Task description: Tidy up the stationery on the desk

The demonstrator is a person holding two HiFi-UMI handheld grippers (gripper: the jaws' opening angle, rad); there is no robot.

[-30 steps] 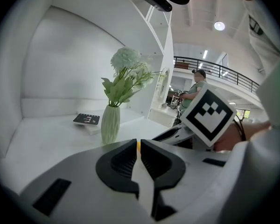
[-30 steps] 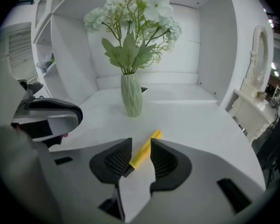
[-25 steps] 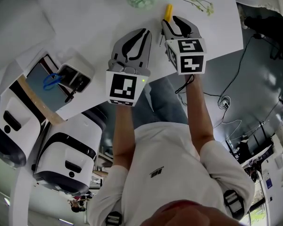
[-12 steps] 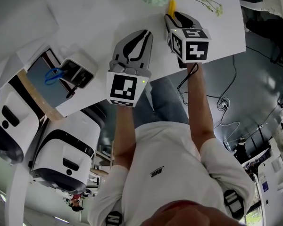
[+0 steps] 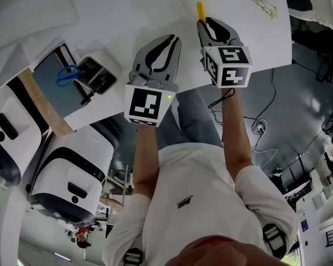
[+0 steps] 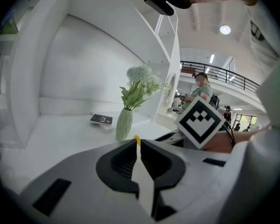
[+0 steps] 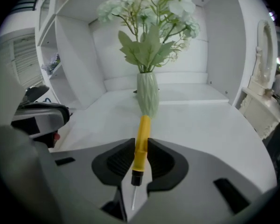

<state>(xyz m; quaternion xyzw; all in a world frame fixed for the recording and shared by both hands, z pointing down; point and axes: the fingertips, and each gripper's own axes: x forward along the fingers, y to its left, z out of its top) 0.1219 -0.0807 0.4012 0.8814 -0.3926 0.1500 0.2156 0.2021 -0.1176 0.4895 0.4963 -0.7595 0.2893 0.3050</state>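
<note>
**Status: one pen gripped, not yet stowed**

The white desk (image 5: 127, 10) carries a flower vase (image 7: 148, 94) at the back. At its left edge in the head view stands a storage tray (image 5: 94, 76), which holds blue-handled scissors (image 5: 66, 75). The left gripper (image 6: 137, 143) is empty, its jaws together, and is held beside the right one. The right gripper (image 7: 140, 146) has just been closing its jaws, and they now clamp the yellow pen (image 7: 143, 125) just in front of the vase. Judgement: the task is partly done, because the pen remains to be carried to the tray. Legible writing: none, since only square markers show on the gripper cubes
</note>
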